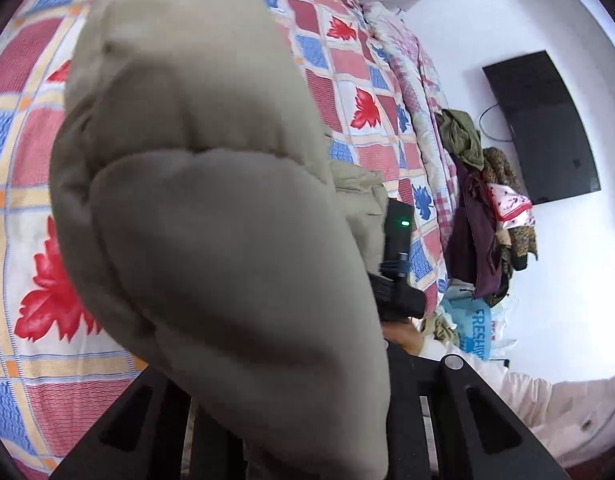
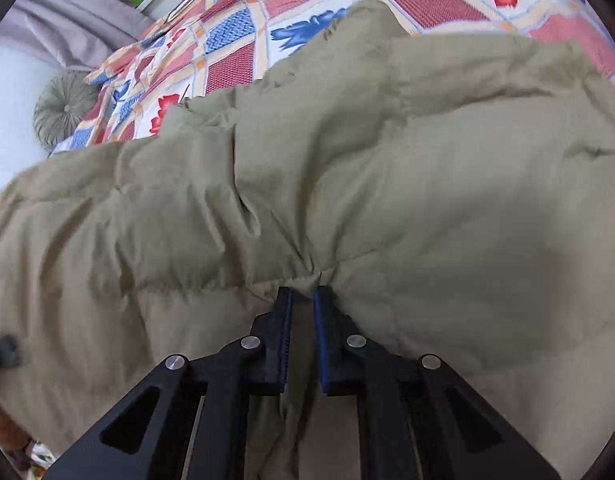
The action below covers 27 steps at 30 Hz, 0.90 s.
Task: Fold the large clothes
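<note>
Big puffy khaki quilted jacket [image 2: 347, 200] spread over the bed with the red-and-blue leaf-print checked bedspread [image 2: 235, 60], filling most of the near side. Right gripper [image 2: 303, 300] pinching a small gather of fabric right on a stitched seam, jaws nearly together with just that fold between them. Left gripper [image 1: 307, 432] mostly buried: fingertips hidden behind a fat lobe of the same jacket draped over them, so pretty much clamped on it by the look of things, but can't see the pads themselves. Main worry: that right pinch looking thin, only outer shell maybe, so slippery fabric likely to slide out once pulled. Also a bulky, springy coat, so any fold probably puffing back open. Lifted part blocking the left camera view, so easy to misjudge where it lands. Pile of hanging clothes [image 1: 483, 208] far right, well apart, no snag risk really.
</note>
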Each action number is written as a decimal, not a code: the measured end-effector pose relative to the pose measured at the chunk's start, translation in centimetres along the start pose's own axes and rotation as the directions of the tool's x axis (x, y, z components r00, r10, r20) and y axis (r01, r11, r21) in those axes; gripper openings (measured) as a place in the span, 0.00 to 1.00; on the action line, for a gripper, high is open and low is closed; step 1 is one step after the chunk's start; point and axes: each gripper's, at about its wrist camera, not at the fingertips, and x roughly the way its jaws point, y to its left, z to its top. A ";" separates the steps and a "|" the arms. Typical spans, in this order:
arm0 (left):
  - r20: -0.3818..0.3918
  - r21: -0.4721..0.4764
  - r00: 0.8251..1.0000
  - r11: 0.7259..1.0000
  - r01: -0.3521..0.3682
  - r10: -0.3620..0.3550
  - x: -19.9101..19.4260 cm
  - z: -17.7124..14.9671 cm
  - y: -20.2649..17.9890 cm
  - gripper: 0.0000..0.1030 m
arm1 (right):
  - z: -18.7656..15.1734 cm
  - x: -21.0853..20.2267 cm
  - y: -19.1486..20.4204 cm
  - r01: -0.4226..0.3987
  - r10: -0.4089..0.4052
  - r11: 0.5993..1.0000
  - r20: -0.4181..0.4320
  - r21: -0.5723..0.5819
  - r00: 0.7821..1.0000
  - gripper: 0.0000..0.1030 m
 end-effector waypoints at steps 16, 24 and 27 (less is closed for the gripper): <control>-0.083 0.155 0.978 0.972 -0.179 0.193 12.1 3.7 -15.4 0.28 | 1.1 0.1 -6.4 -0.247 0.261 0.941 -0.030 0.231 0.965 0.04; -0.195 0.098 0.981 0.995 0.014 0.005 20.5 3.8 -14.1 0.60 | -2.7 -9.6 -14.0 -0.214 0.187 0.925 0.114 0.313 0.976 0.07; -0.220 0.101 0.974 0.992 0.070 -0.046 23.5 3.4 -13.3 0.79 | -4.5 -11.1 -16.0 -0.201 0.164 0.913 0.132 0.355 0.978 0.07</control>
